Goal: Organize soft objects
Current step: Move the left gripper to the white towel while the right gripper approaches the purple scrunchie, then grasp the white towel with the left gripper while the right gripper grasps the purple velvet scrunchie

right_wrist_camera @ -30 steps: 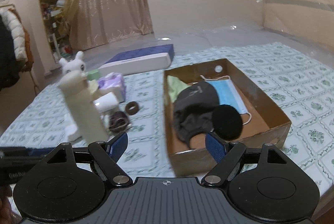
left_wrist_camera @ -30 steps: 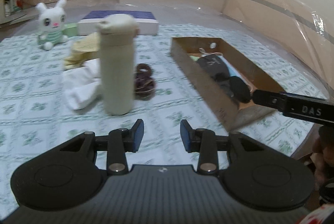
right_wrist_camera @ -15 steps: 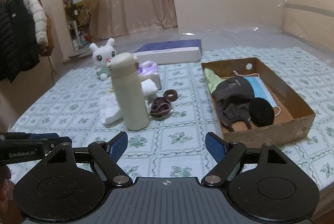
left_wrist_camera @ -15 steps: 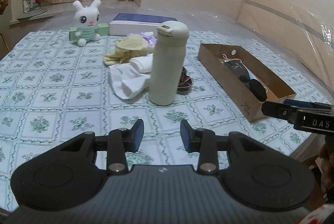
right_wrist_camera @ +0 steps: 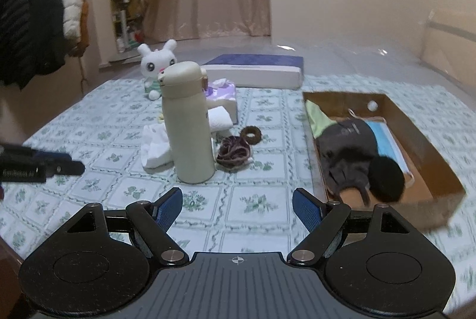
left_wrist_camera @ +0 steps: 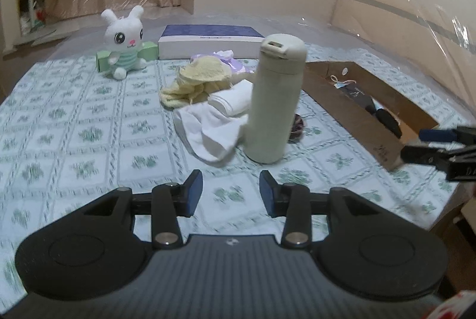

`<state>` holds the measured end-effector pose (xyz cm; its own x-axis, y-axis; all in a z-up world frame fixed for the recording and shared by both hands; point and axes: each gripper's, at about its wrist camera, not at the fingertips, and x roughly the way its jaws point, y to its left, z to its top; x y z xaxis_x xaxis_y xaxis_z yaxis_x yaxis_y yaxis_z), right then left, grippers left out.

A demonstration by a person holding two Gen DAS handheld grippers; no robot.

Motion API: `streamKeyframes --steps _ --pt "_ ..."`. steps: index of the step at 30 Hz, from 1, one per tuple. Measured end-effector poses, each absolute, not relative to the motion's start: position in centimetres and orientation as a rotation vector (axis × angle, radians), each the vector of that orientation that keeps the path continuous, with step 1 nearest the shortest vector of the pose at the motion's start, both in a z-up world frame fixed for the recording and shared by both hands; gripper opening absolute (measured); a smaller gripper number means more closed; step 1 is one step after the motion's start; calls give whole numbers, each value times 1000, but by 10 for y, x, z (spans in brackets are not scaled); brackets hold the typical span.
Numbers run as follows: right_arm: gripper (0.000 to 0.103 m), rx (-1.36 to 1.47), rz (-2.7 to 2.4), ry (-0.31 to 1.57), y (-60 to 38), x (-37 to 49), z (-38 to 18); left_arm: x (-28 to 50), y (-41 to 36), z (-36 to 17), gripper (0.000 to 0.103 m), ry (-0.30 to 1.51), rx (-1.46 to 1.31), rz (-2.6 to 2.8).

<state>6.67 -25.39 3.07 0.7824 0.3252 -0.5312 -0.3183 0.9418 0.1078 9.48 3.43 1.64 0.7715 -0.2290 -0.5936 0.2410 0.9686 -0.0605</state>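
Note:
A brown cardboard box (right_wrist_camera: 428, 146) at the right holds a dark cap (right_wrist_camera: 348, 146), a blue face mask (right_wrist_camera: 386, 137), a black puff (right_wrist_camera: 386, 176) and a green cloth (right_wrist_camera: 316, 116). On the table lie a white cloth (left_wrist_camera: 214, 122), a yellow cloth (left_wrist_camera: 199, 78), two scrunchies (right_wrist_camera: 233, 151) and a white bunny plush (left_wrist_camera: 123, 42). My left gripper (left_wrist_camera: 230, 192) is open and empty, in front of the bottle. My right gripper (right_wrist_camera: 236, 207) is open and empty, near the table's front edge.
A tall cream bottle (left_wrist_camera: 275, 99) stands upright mid-table beside the white cloth. A purple tissue pack (right_wrist_camera: 221, 93) and a blue-and-white flat box (right_wrist_camera: 255, 70) lie behind it. A green box (left_wrist_camera: 148, 53) is by the bunny. Clear plastic sheeting covers the far right.
Both grippers have pulled back from the table, so bottle and box look farther away. The box contents are unchanged. Both grippers stay open.

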Motion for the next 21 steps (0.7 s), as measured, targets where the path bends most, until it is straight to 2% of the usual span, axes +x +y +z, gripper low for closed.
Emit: streamKeyframes --steps 5,9,17,21 --pt "81 -112 435 561 -252 102 24 131 47 17 40 606 113 -315" --pt "81 -244 541 562 -249 134 18 164 52 16 53 590 203 -393" --pt "81 -488 763 591 -239 198 2 236 51 8 59 582 356 -597" --pt "81 -579 855 615 -235 228 -8 274 47 3 59 589 411 -668"
